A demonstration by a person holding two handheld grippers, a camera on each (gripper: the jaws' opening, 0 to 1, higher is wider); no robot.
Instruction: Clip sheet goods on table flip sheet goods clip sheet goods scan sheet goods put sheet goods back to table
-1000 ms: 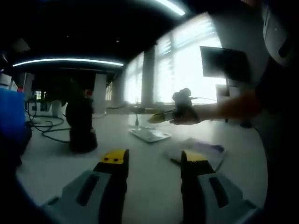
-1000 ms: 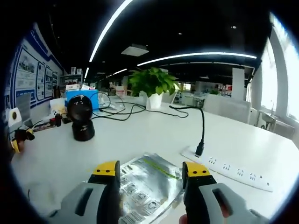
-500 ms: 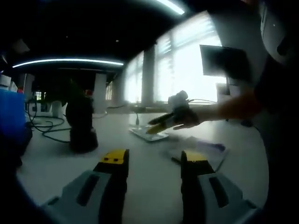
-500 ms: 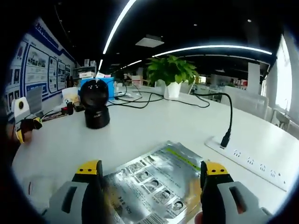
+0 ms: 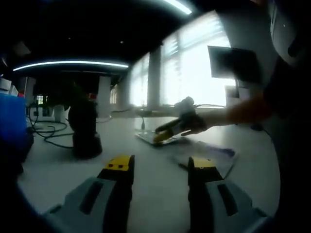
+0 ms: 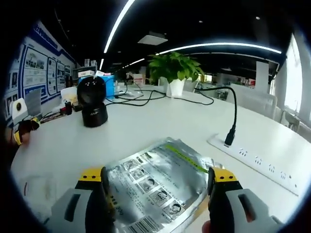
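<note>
A silver foil pouch (image 6: 155,187) with printed pictures and a barcode lies flat on the white table (image 6: 146,128). My right gripper (image 6: 156,175) is open wide, and the pouch's near end lies between its yellow-tipped jaws. In the left gripper view the same pouch (image 5: 148,138) sits far off, with the right gripper (image 5: 165,135) lowered onto it by a person's hand (image 5: 189,121). My left gripper (image 5: 160,164) is open above the table with nothing between its jaws. A black dome scanner (image 6: 93,107) stands at the back left.
A white power strip (image 6: 257,162) with a black plugged cable lies to the right. A potted plant (image 6: 175,73), a blue box (image 6: 104,85) and tangled cables stand behind. A clear plastic bag (image 5: 209,154) lies near the left gripper. The scanner (image 5: 85,131) is left of it.
The right gripper has dropped down to the pouch and its jaws have spread wider around the pouch's near end. The left gripper has stayed still.
</note>
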